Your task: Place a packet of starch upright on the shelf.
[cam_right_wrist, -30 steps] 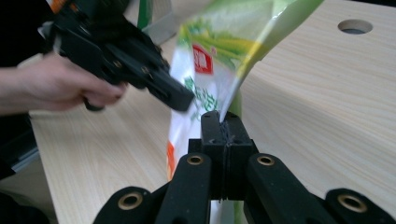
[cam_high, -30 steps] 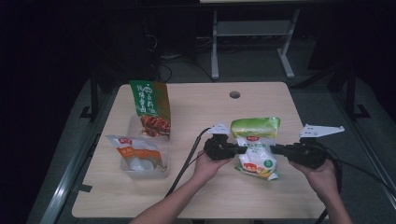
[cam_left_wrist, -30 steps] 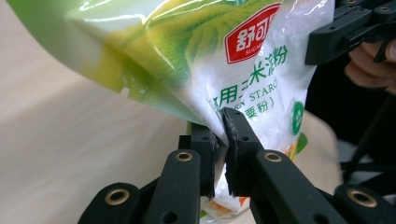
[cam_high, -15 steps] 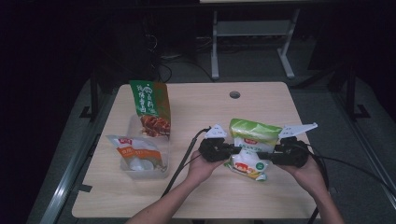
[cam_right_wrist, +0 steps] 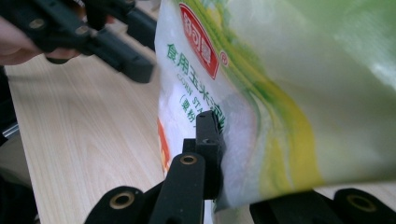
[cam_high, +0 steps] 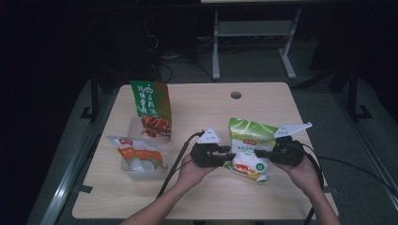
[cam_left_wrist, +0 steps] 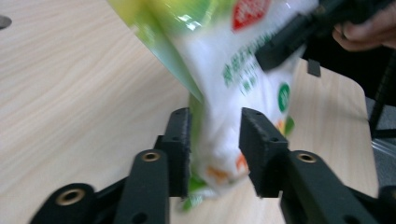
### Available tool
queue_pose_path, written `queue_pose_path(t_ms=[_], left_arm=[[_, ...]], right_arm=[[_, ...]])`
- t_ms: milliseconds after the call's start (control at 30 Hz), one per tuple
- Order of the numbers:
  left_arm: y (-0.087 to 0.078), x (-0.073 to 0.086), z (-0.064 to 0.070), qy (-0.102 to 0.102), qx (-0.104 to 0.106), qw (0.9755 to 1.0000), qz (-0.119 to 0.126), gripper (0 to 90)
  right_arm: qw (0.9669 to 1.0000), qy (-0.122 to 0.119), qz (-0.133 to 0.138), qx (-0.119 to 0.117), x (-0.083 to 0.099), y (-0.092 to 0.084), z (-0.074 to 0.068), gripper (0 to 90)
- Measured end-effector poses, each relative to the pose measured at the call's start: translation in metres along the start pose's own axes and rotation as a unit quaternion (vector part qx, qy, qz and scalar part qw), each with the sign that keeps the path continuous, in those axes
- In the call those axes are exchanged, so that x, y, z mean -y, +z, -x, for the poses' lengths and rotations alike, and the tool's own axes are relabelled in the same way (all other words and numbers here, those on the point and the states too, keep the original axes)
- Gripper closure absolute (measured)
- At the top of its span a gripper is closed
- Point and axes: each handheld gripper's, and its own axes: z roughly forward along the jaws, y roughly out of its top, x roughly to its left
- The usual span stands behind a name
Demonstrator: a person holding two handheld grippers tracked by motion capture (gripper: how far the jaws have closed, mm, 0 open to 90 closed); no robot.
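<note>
Together, left gripper [cam_high: 228, 153] and right gripper [cam_high: 259, 153] clamp the raised starch bag [cam_high: 248, 149].

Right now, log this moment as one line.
left tongs: shut on green-and-white plastic starch bag | right tongs: shut on bag | bag: lifted, tilted above wooden table

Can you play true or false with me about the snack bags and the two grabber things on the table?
1. Both grippers hold the same white and green bag. True.
2. The left gripper is open and away from every bag. False: its jaws pinch the bag's edge.
3. A green and orange bag stands at the table's far left. True.
4. The held bag lies flat on the table. False: the right gripper and the left one hold it up off the wood.
</note>
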Motion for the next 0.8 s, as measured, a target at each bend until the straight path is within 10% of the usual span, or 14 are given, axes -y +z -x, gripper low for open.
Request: queue_pose_path(t_ms=[800], left_arm=[[-0.063, 0.051, 0.034, 0.060, -0.018, 0.9977, -0.026, 36.4]], right_arm=[[0.9999, -0.003, 0.003, 0.013, -0.034, -0.004, -0.010, 86.8]])
